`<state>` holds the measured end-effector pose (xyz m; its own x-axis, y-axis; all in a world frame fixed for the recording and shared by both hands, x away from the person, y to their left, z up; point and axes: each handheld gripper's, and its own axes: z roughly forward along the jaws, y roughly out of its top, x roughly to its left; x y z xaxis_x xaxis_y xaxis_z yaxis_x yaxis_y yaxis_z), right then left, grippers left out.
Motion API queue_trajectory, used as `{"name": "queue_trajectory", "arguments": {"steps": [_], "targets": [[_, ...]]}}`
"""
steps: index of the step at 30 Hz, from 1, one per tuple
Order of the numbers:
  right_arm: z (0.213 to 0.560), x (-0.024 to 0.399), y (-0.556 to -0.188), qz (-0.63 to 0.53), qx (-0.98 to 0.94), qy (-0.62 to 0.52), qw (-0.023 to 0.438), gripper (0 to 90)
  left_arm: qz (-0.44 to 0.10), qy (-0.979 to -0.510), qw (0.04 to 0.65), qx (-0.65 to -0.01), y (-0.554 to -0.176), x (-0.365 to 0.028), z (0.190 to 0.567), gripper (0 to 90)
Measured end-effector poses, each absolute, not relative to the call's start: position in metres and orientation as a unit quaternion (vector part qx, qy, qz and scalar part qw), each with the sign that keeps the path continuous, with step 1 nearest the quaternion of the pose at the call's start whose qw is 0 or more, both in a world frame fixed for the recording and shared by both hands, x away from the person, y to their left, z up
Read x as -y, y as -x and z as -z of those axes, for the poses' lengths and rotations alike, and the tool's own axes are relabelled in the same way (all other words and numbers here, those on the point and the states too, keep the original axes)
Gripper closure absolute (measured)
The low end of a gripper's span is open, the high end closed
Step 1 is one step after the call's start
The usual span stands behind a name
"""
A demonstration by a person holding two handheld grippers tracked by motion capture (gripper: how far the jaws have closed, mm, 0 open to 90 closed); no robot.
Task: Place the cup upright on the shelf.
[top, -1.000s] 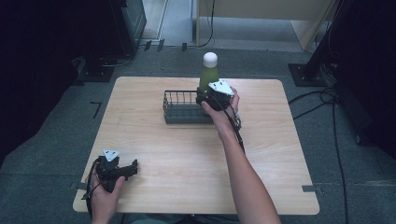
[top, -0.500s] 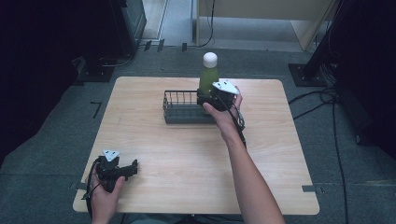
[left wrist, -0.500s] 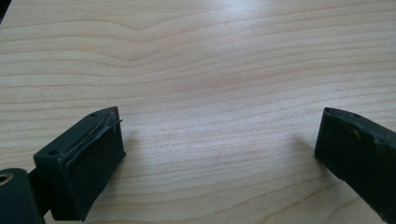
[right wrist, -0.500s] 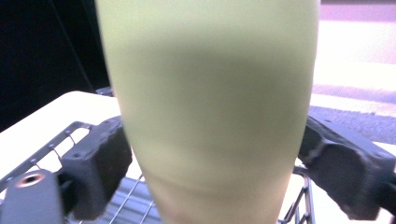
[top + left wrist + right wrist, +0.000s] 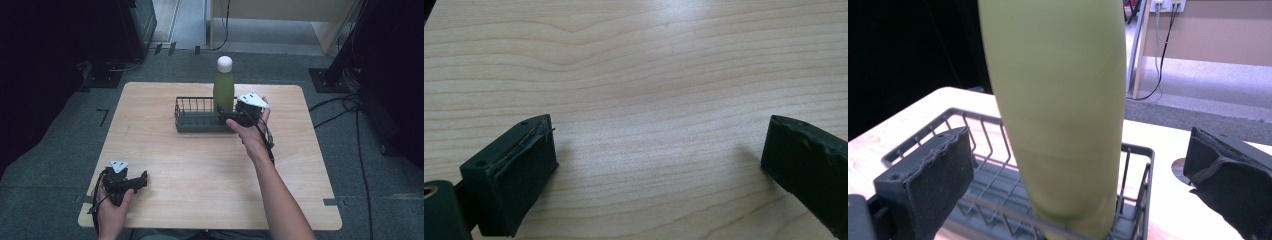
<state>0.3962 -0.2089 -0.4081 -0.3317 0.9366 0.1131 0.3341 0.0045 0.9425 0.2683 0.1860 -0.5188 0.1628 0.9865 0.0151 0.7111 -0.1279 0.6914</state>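
Tabletop (image 5: 200,170) lies bare across its near half and its left and right edges; a dark wire basket (image 5: 197,116) sits near the far edge. A smooth, rounded green bottle (image 5: 223,90) with a white cap stands upright in the basket's right end. The right gripper (image 5: 223,114) has just been opening, its jaws now wide on either side of the bottle, pads off it. The left gripper (image 5: 141,178) rests by the near left corner, jaws apart over pale woodgrain, holding nothing.

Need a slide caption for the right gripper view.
Right gripper's jaws, just opened, flank green bottle standing in wire basket.
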Motion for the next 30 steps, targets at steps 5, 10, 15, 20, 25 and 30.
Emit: {"name": "queue_trajectory", "arguments": {"steps": [5, 10, 15, 20, 25, 30], "targets": [[0.409, 0.213, -0.384, -0.507, -0.646, -0.484, 0.304, 0.0, -0.246, -0.709, 0.28, -0.598, -0.268, -0.186, 0.519, 1.6], [0.412, 0.219, -0.373, -0.508, -0.646, -0.478, 0.31, 0.0, -0.246, -0.709, 0.28, -0.598, -0.268, -0.186, 0.519, 1.6], [0.415, 0.226, -0.362, -0.507, -0.647, -0.476, 0.313, 0.0, -0.246, -0.709, 0.28, -0.598, -0.268, -0.186, 0.519, 1.6], [0.417, 0.233, -0.352, -0.509, -0.645, -0.476, 0.314, 0.0, -0.247, -0.71, 0.279, -0.598, -0.268, -0.186, 0.519, 1.6], [0.42, 0.24, -0.343, -0.508, -0.644, -0.476, 0.316, 0.0, -0.247, -0.709, 0.28, -0.598, -0.268, -0.186, 0.519, 1.6], [0.425, 0.248, -0.334, -0.504, -0.646, -0.477, 0.319, 0.0, -0.247, -0.709, 0.28, -0.598, -0.268, -0.186, 0.519, 1.6]]}}
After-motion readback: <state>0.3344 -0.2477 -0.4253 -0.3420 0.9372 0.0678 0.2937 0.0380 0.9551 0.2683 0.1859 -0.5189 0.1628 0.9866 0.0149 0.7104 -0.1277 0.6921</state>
